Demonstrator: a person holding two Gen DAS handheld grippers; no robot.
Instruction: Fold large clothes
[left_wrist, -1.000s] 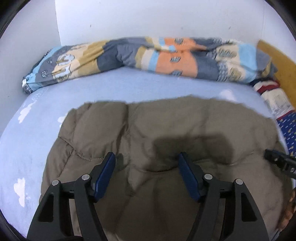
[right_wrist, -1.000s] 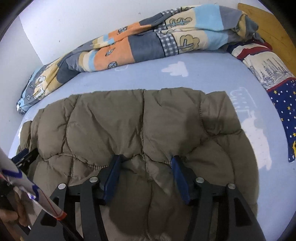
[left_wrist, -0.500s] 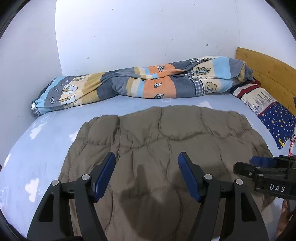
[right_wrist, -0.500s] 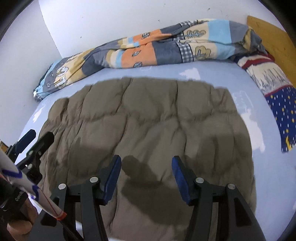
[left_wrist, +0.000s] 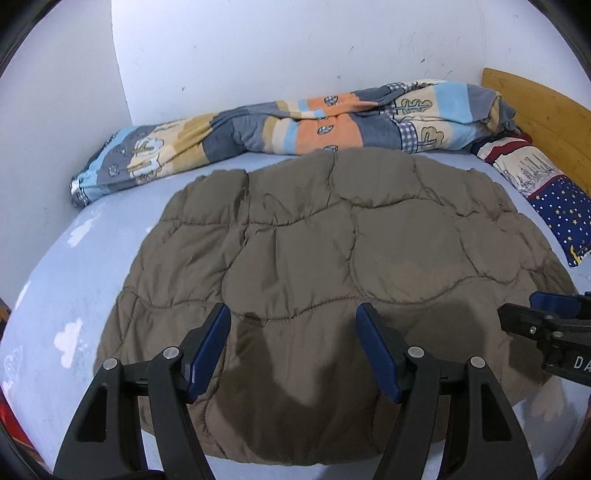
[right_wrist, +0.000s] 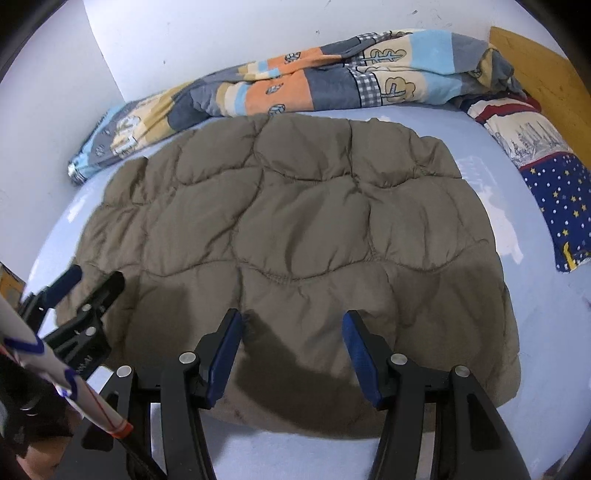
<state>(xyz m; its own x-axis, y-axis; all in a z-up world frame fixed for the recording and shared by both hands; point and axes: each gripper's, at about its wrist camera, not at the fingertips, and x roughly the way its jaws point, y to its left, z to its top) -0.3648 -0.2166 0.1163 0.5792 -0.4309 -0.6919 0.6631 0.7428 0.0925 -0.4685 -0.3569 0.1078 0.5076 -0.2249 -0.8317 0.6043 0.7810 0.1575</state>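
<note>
— What did I count on the bed (left_wrist: 74, 280)?
— One brown quilted jacket (left_wrist: 332, 251), one patchwork duvet (left_wrist: 280, 129), one starry pillow (left_wrist: 546, 192).
— And I ran two hand-held grippers: left hand-held gripper (left_wrist: 293, 325), right hand-held gripper (right_wrist: 291, 330).

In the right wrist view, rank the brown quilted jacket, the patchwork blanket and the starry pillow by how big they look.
1. brown quilted jacket, by far the largest.
2. patchwork blanket, though it lies farther away, so it may really be bigger.
3. starry pillow, partly cut off at the edge.
</note>
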